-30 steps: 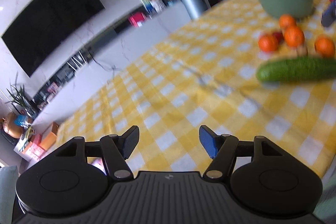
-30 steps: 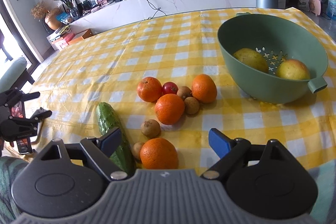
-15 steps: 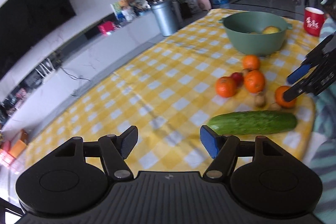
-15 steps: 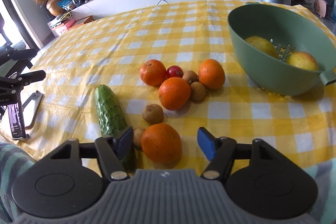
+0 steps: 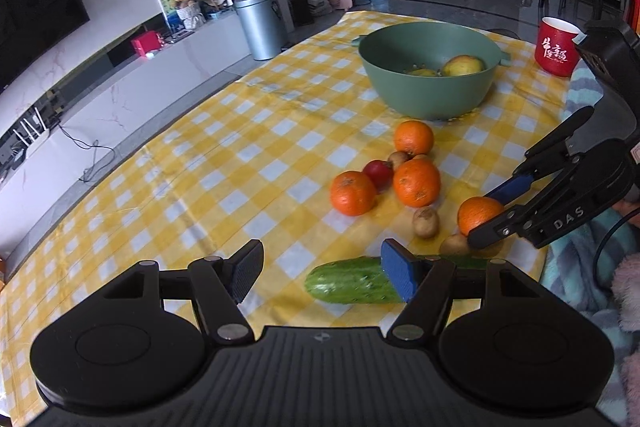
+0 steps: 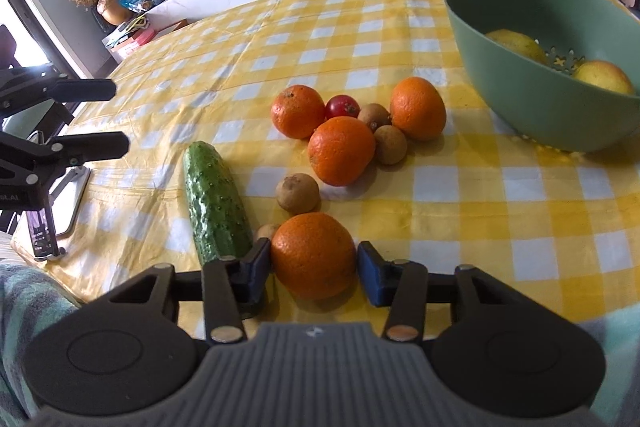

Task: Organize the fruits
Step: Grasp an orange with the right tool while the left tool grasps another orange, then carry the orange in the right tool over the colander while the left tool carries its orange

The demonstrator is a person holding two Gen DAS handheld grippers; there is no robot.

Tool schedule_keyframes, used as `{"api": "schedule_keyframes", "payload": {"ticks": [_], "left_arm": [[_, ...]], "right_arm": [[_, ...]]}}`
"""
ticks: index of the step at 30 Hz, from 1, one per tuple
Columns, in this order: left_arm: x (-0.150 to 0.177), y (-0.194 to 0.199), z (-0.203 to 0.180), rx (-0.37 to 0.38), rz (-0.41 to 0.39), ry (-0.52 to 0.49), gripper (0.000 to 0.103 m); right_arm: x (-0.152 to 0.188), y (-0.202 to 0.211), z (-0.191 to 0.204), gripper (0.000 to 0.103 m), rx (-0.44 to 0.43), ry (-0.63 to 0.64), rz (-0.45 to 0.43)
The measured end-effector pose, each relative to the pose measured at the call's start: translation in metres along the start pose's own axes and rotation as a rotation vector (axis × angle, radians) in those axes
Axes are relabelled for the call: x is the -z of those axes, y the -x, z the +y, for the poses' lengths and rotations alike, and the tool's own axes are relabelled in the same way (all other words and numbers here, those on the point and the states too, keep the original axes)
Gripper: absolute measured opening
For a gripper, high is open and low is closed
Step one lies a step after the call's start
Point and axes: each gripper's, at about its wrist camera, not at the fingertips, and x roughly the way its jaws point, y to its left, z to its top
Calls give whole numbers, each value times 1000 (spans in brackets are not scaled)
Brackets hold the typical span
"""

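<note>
Closer now: right gripper (image 6: 314, 263) straddles nearest orange (image 6: 314, 254) at table edge beside cucumber (image 6: 216, 199), jaws spread, not yet clamped. Left gripper (image 5: 322, 273) open, farther off.

The right gripper (image 6: 314, 263), low in its frame's centre, has its jaws spread wide, and the left gripper (image 5: 322, 269) gapes likewise at lower centre.

A: What is different now?
B: The right gripper (image 6: 313, 265) has come forward and its fingers now sit either side of the nearest orange (image 6: 313, 255).
A: And the left gripper (image 5: 322, 273)?
B: It has swung toward the fruit; the cucumber (image 5: 350, 283) now lies just ahead of it.
</note>
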Motion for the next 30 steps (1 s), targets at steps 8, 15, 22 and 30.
{"api": "schedule_keyframes", "payload": {"ticks": [8, 15, 22, 30], "left_arm": [[-30, -28, -13, 115, 40, 73, 77], [-56, -62, -35, 176, 91, 96, 77], [-63, -98, -48, 170, 171, 112, 77], [-69, -119, -53, 140, 242, 127, 70]], "right_arm": [[-3, 15, -9, 43, 52, 3, -34], [-18, 40, -38, 43, 162, -23, -88], [-31, 62, -64, 43, 200, -61, -120], [-28, 70, -82, 43, 160, -119, -126]]}}
